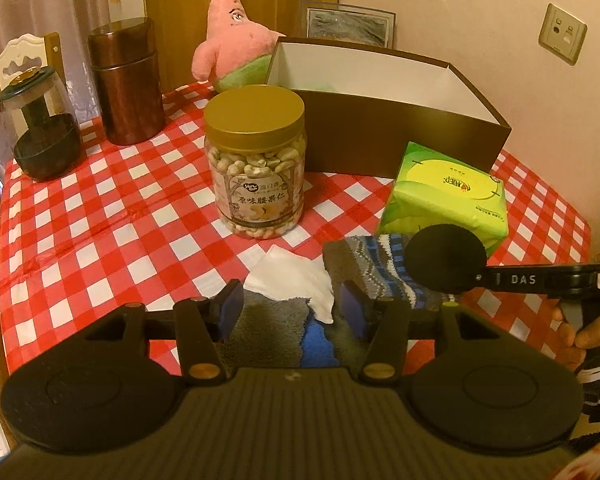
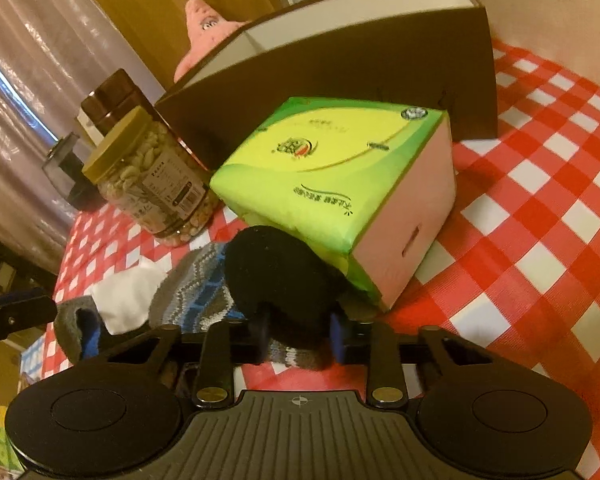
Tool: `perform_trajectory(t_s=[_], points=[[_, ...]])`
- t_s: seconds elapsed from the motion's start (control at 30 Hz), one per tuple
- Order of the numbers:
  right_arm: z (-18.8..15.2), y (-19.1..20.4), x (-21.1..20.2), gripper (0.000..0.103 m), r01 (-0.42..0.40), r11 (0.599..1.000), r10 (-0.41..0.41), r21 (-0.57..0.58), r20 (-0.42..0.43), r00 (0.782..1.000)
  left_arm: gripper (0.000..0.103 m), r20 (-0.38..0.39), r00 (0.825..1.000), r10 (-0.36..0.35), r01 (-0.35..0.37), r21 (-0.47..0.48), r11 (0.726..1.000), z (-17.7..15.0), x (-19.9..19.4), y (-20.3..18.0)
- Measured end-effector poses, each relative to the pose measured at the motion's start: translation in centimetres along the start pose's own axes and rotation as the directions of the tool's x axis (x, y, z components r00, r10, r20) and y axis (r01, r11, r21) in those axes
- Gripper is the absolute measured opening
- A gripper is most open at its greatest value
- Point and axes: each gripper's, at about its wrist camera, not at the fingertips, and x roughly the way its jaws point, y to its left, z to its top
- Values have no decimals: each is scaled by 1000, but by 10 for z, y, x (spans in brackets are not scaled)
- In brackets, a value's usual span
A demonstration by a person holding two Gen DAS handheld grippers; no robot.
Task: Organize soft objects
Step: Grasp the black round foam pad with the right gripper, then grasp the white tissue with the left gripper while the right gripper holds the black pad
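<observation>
left wrist view: the left gripper [image 1: 288, 312] hangs spread over the striped sock [image 1: 374, 266] and white tissue [image 1: 292, 280], which lie just in front of the nut jar [image 1: 255, 168], likely readying a pick. the open box [image 1: 404, 136] waits behind the jar.

right wrist view: the right gripper [image 2: 298, 342] is pinching a black soft pad [image 2: 280, 280] lying on the sock beside the green tissue pack [image 2: 340, 176].

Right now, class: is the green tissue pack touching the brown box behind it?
Cannot tell. In the right wrist view the green tissue pack overlaps the brown box, hiding any gap; the left wrist view shows the same overlap.
</observation>
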Motion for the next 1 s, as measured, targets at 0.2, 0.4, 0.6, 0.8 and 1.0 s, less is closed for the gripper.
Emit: perform_trajectory(t_s=[0.2,0.4,0.6,0.8,1.0], points=[[-3,8,-11,17,-5,998,6,-69,19,1000,53,-13,1000,10,-10,17,1000,2,9,1],[-3,15,-9,17,-1,995,2,-97,14,1000,54,-29,999,12,-11,24,1000,9,28,5],[-2,15,-7,17,-4,995,5,-96,7,1000,54,-88,996,6,-6,-7,1000,13,57,14],[-1,14,-5,17,1,996,-1,-94,3,1000,34,-119,992,-43,37,-55,998,12,73,20],[-1,15,-5,17,0,995,0,-100,5,1000,9,-103,991,-90,86,-43,995,8,71,15]])
